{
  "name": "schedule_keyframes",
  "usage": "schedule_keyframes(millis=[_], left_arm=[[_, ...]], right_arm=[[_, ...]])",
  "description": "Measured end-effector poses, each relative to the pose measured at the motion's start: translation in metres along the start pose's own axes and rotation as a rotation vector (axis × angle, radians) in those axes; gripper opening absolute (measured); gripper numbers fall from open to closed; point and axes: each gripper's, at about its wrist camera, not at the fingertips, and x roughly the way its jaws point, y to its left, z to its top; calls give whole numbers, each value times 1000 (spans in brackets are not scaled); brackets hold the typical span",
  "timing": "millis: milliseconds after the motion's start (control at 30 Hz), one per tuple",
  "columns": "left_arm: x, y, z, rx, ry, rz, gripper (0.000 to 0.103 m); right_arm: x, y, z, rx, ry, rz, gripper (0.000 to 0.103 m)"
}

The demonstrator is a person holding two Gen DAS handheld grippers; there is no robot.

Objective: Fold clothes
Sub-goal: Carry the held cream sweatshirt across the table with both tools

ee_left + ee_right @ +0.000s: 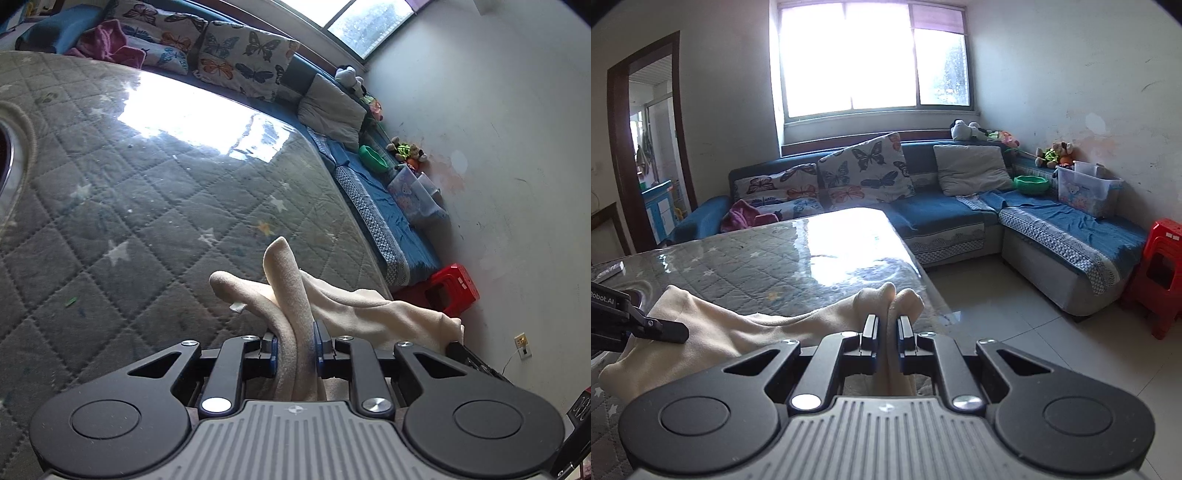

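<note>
Cloth, a cream garment (332, 295), is being pinched by the left claw (295, 343) and right claw (887, 328). Both are gripping it over the tabletop (775, 258), so keeping them level is helping the fold.

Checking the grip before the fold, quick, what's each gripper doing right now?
Left gripper: shut on a fold of the cream garment.
Right gripper: shut on another bunched edge of the same garment.

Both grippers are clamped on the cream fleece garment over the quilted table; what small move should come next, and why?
Probably carry the left gripper and right gripper forward together, laying the cream fleece garment flat: it hangs bunched between them at the near edge of the quilted grey table, with bare surface beyond.
</note>
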Motion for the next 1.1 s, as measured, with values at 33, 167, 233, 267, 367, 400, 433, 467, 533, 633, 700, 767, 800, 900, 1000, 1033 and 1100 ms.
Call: schedule_keyframes(millis=[33,167,233,267,367,400,433,467,533,633,700,767,800,900,1000,1033,1100], left_arm=[[2,-2,0,9,1,2,20],[10,-6,-1,25,18,9,20],[12,-6,-2,28,23,13,20],[13,-6,-2,28,25,15,20],[15,-7,-3,31,31,20,20],[15,-7,-3,32,33,22,20],[16,-7,-3,33,35,24,20],[16,-7,-4,33,37,25,20],[18,-7,-4,35,41,29,20],[19,-6,-5,35,46,33,20],[19,-5,-6,37,48,39,20],[20,-4,-6,38,51,45,20],[20,-3,-7,36,53,47,20],[21,-1,-8,33,59,54,20],[22,1,-9,30,64,60,20],[22,1,-10,31,65,62,20],[22,2,-11,29,69,66,20]], right_arm=[[0,-2,0,2,0,-5,9],[2,-8,-2,6,5,-21,9],[3,-11,-3,8,9,-29,9],[4,-12,-4,9,11,-33,9],[6,-15,-6,11,19,-42,9],[7,-16,-7,12,22,-45,9],[8,-17,-8,12,25,-49,9],[9,-18,-9,13,28,-52,9],[9,-18,-9,15,32,-55,9],[12,-18,-11,22,40,-60,9],[13,-18,-12,22,44,-62,9],[15,-18,-12,22,48,-63,9],[16,-18,-12,21,50,-64,9],[19,-17,-12,14,56,-66,9],[23,-18,-13,10,65,-68,9],[24,-18,-14,9,68,-69,9],[27,-18,-14,7,74,-71,9]])
